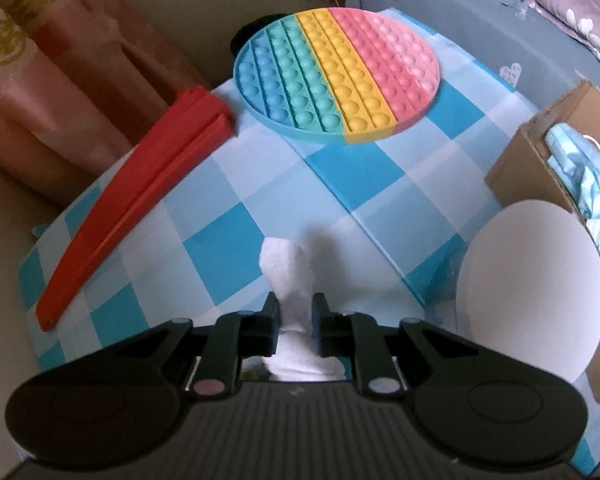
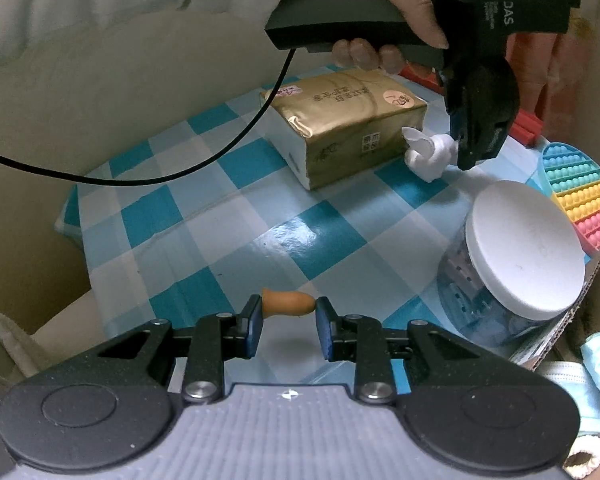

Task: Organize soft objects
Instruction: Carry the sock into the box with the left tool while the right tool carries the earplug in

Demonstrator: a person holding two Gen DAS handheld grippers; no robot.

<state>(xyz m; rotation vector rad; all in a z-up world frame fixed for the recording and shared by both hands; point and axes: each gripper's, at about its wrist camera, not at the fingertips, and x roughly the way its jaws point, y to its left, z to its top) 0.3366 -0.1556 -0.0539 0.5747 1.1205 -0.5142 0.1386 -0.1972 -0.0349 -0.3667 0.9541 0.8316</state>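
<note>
My left gripper (image 1: 296,305) points down at the blue checked table (image 1: 352,168) and is shut on a crumpled white tissue wad (image 1: 285,264), which sticks out beyond the pads. The right wrist view shows the same left gripper (image 2: 465,156), held by a hand (image 2: 400,4), with the white wad (image 2: 428,154) at its tips beside a gold tissue pack (image 2: 348,120). My right gripper (image 2: 288,314) hovers over the table (image 2: 204,220), its blue pads shut on the two ends of a small orange-brown soft piece (image 2: 288,303).
A round rainbow bubble mat (image 1: 336,76) lies at the table's far side, a red folded strip (image 1: 140,196) along the left edge. A white-lidded clear jar (image 2: 524,248) stands next to a cardboard box (image 1: 520,160) holding face masks (image 2: 596,360). A black cable (image 2: 220,148) hangs over the table.
</note>
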